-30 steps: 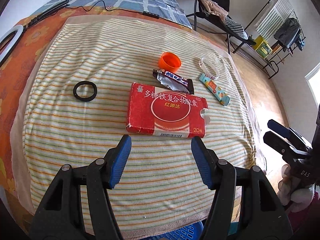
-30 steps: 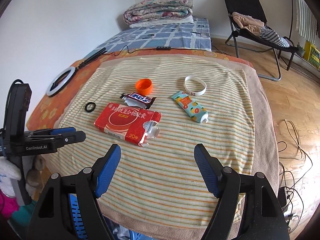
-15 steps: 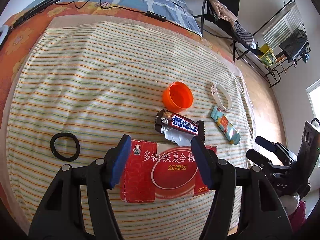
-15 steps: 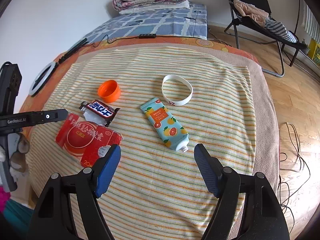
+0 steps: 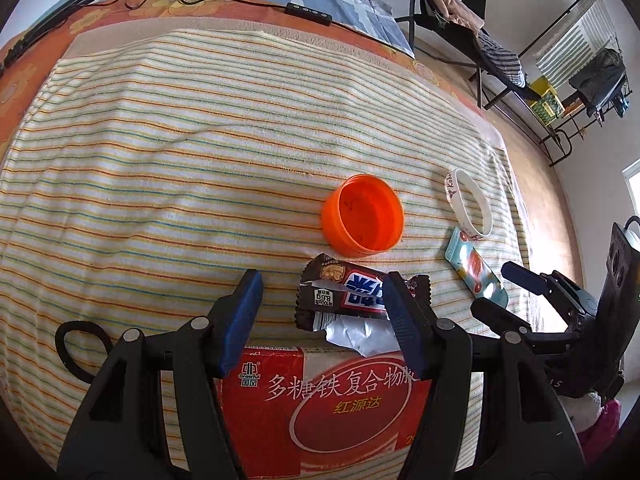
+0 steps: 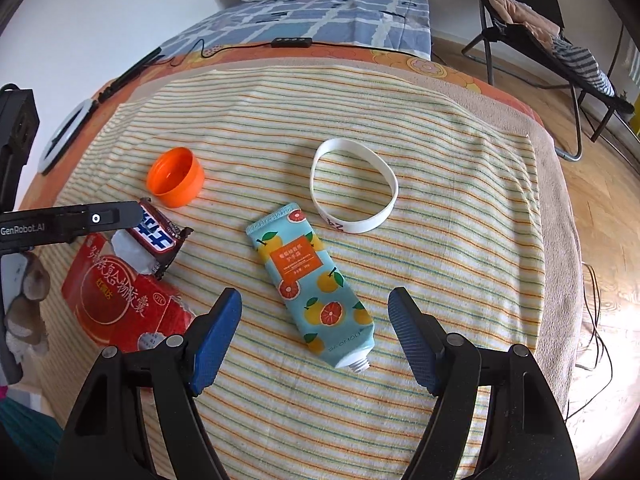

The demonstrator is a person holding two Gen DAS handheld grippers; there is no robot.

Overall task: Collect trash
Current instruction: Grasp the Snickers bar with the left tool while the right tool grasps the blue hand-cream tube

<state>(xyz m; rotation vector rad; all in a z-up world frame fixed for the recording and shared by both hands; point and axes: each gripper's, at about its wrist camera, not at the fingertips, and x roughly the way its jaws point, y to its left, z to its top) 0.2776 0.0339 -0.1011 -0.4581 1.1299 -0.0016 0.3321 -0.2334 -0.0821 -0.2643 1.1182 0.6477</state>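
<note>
Left wrist view: a black ring (image 5: 82,350) lies at the left edge of the striped cloth (image 5: 200,152). The left gripper (image 5: 320,300) hangs with blue pads spread, nothing between them but air — below sit the red box (image 5: 320,404) and the torn candy wrapper (image 5: 352,300), its foil overlapping the box edge. The orange cap (image 5: 364,216) lies just beyond. Right wrist view: the fruit-printed tube (image 6: 316,284) lies uncapped between the parted pads of the right gripper (image 6: 314,336), untouched — a white wristband (image 6: 354,190) rests just past it.
</note>
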